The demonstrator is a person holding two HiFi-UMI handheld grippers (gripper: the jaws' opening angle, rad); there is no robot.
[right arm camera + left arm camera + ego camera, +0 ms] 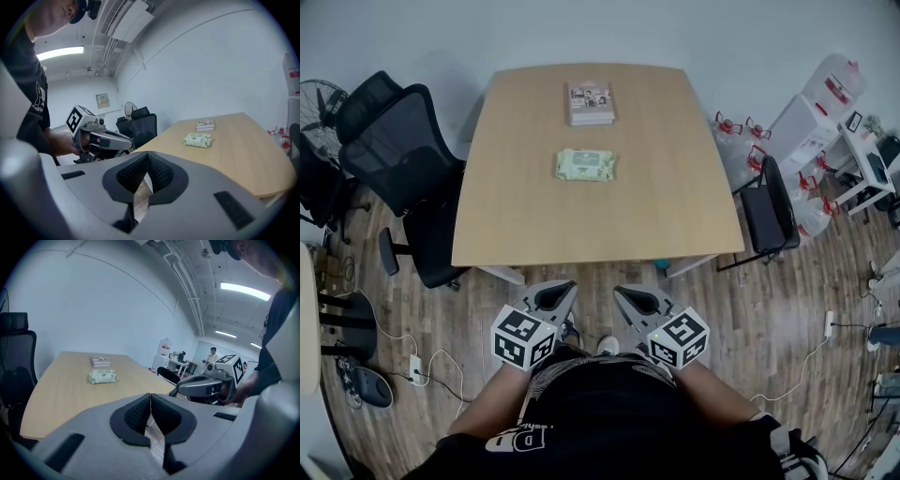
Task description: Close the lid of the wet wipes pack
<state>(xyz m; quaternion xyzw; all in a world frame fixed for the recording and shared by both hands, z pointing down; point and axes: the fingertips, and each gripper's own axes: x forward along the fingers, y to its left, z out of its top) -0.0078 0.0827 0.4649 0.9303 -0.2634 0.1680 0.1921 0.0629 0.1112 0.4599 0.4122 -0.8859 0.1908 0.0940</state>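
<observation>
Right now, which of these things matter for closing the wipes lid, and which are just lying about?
For the job: wet wipes pack, left tool, right tool, both shut and empty.
Just lying about: stack of books, black chair, floor fan.

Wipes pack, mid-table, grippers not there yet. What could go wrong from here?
1. The wipes pack lies loose on the bare table; a push on its lid may slide it toward the books behind it.
2. The left gripper and right gripper hang off the near edge, jaws together; the reach is long, so a press may miss the lid.
3. The lid's state is too small to tell.
</observation>
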